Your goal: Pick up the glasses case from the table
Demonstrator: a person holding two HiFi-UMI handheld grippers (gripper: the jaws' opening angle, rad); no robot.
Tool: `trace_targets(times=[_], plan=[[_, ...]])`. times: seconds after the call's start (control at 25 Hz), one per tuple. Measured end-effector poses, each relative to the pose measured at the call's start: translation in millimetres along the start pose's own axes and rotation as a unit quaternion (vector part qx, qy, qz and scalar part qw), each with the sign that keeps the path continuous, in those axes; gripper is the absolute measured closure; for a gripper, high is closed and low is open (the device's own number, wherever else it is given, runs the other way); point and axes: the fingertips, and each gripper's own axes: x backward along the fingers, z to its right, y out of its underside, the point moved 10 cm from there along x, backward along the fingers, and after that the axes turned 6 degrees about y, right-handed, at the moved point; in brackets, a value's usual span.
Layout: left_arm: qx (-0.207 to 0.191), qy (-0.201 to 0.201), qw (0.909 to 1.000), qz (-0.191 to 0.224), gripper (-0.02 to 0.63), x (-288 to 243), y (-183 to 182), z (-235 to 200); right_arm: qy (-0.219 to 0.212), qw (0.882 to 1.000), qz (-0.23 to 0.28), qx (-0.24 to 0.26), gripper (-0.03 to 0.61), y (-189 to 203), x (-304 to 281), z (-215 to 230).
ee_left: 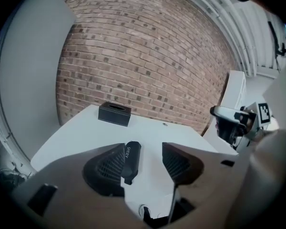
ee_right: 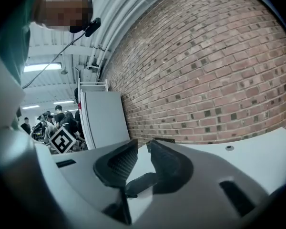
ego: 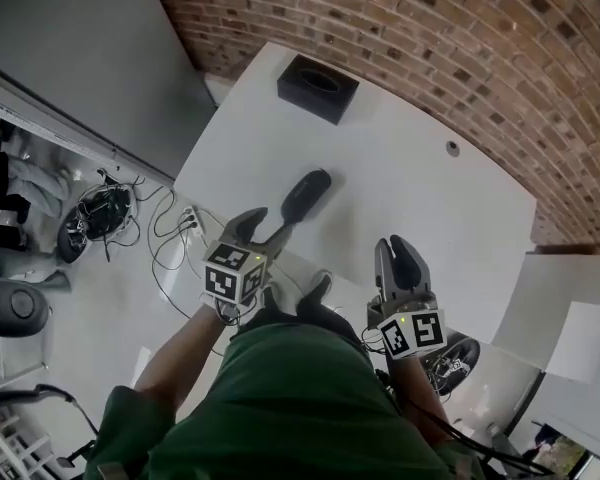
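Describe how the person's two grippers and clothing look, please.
Both grippers are alike: the left gripper and right gripper have two dark grey, rounded jaws with grid-textured pads, and each carries a white cube printed with black square markers. A thin black cable runs by the right arm. The person wears a green top.

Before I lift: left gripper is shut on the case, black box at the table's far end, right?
No: the left gripper is open, not gripping the case, which lies on the table; the left gripper view shows it. The box is at the far end.
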Motion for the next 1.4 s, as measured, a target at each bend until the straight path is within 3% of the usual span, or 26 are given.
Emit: trace_targets(times=[0.16,0.36,0.64,0.76,1.08,1.32,1.4], plan=[[0.006,-0.009,0.9991,-0.041,0.351,-40.0,-1.6,-9.8,-0.01,1.0,-0.011,-0.005,0.492,0.0,-13.8,32.8],[0.033,0.017,0.9945,-0.098,0.302,-89.7,2.1,-33.1,-0.002,0.999,-0.028,-0.016,0.497,3.4,-20.4,53.7],[0.038,0.045,0.9766,-0.207,0.276,-146.8,10.1,-72.7,0.044,0.998,-0.035,-0.042,0.503,7.4,-22.0,48.7],[0.058,0.061,0.9676,-0.238,0.268,-159.6,17.7,-85.8,0.065,0.996,-0.036,-0.045,0.505,7.6,-19.7,42.3],[0.061,0.085,0.953,-0.284,0.264,-181.4,37.7,-97.4,0.12,0.99,-0.036,-0.061,0.508,15.5,-7.3,41.1],[0.072,0.115,0.9417,-0.308,0.261,-193.9,46.8,-95.1,0.126,0.988,-0.025,-0.08,0.511,17.3,-8.9,30.0],[0.059,0.115,0.9385,-0.32,0.261,-196.8,50.3,-91.6,0.127,0.989,-0.026,-0.075,0.512,16.9,-9.4,28.6]])
